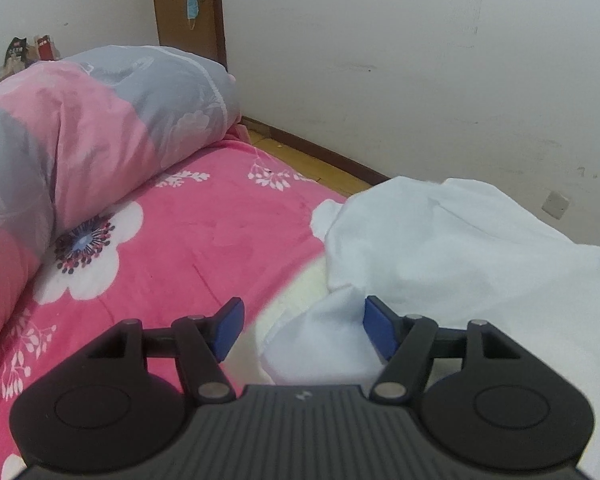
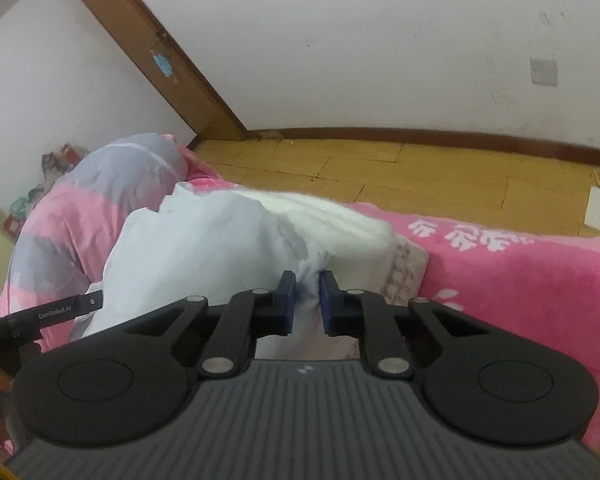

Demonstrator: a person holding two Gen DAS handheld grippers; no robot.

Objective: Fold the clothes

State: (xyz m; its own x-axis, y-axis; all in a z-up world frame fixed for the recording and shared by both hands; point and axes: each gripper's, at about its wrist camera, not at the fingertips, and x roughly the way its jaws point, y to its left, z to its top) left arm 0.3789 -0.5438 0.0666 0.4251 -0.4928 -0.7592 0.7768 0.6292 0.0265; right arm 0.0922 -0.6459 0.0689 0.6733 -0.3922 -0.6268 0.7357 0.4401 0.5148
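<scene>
Right wrist view showed the right tool (image 2: 307, 300) clamped on a bunched edge of the white garment (image 2: 204, 248), which lay rumpled on the pink bed (image 2: 520, 280). The left tool (image 1: 302, 328) stood apart over another corner, nothing gripped. Folding looked barely begun.

We cannot read the packets (image 1: 28, 49) at ten o'clock in the left wrist view: too small. The white garment (image 1: 480, 248) runs off the edge at three o'clock. In the right wrist view, its folds (image 2: 332, 216) are blurred.
</scene>
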